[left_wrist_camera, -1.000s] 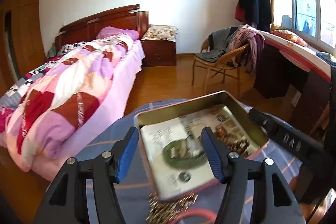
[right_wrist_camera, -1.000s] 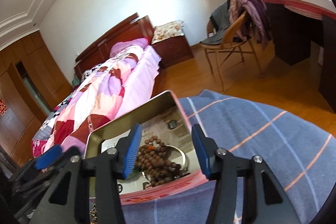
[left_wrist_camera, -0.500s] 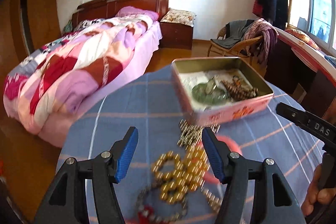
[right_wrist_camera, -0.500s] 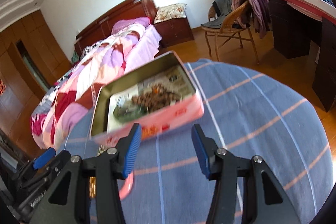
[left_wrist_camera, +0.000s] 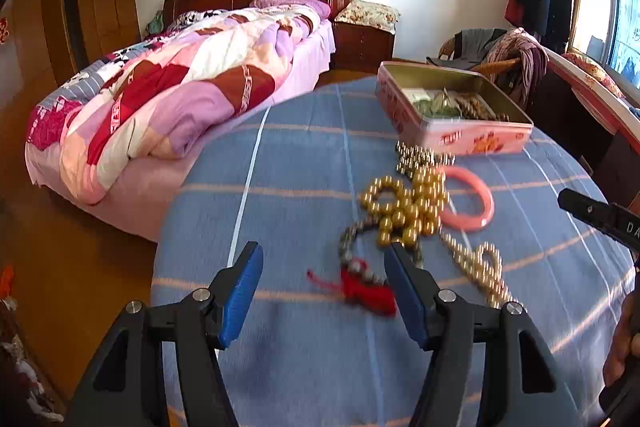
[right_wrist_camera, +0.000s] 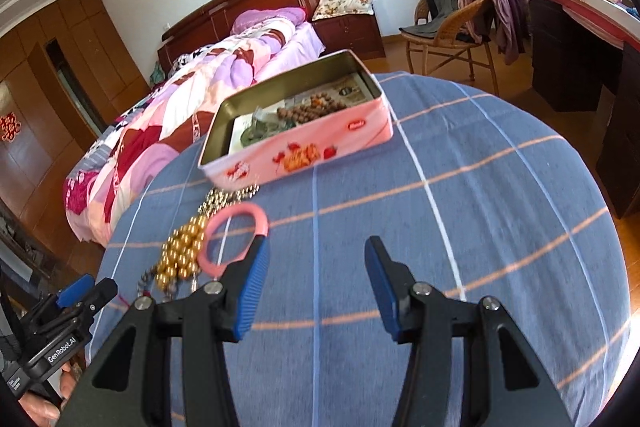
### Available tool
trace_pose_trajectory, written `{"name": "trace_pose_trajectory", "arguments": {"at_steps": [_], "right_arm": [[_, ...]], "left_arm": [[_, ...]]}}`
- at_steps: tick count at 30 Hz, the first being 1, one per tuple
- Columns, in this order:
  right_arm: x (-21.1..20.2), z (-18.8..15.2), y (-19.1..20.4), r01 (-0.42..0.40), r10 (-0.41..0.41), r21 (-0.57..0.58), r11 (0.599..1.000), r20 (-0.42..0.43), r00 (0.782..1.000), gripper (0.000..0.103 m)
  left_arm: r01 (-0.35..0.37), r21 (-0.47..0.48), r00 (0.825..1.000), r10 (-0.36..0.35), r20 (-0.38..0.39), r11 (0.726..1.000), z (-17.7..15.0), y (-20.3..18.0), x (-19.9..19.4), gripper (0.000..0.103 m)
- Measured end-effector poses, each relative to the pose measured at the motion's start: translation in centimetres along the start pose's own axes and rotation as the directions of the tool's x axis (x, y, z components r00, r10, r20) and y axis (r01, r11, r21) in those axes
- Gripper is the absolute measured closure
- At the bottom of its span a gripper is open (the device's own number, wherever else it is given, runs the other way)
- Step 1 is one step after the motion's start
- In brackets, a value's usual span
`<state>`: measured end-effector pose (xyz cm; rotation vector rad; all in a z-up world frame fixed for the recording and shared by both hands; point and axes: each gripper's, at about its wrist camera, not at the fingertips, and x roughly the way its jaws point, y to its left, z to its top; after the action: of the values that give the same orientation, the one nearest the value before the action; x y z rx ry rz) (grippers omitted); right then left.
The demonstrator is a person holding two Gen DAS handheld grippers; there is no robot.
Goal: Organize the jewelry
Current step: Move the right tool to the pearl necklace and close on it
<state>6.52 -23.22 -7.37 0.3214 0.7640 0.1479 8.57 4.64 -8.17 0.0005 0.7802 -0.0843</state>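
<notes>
1. Our left gripper [left_wrist_camera: 322,279] hangs released, empty, above the red tassel [left_wrist_camera: 362,289] at lower centre.
2. Our right gripper [right_wrist_camera: 316,277] gapes, holding nothing.
3. The pink tin [right_wrist_camera: 304,147] sits mid-frame, the pink bangle [right_wrist_camera: 236,239] below-left of it.

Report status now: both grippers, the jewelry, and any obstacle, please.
Left gripper open, empty. Right gripper open, empty. Bead strings, pink bangle loose on blue cloth, beside tin. No obstacle.

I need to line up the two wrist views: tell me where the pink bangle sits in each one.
Left wrist: pink bangle right of centre, right of the gold beads.
Right wrist: pink bangle left of centre, partly behind the right gripper's left fingertip.
Shared landmark: pink tin just beyond it.
</notes>
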Motion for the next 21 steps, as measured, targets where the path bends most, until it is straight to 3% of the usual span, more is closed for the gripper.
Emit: {"name": "trace_pose_trajectory", "arguments": {"at_steps": [21], "right_arm": [[-0.1, -3.3, 4.1, -0.066, 0.054, -0.127, 0.990, -0.093, 0.994, 0.049]], "left_arm": [[0.036, 0.035, 0.999, -0.035, -0.029, 0.999, -3.0, 1.1, -1.0, 0.040]]}}
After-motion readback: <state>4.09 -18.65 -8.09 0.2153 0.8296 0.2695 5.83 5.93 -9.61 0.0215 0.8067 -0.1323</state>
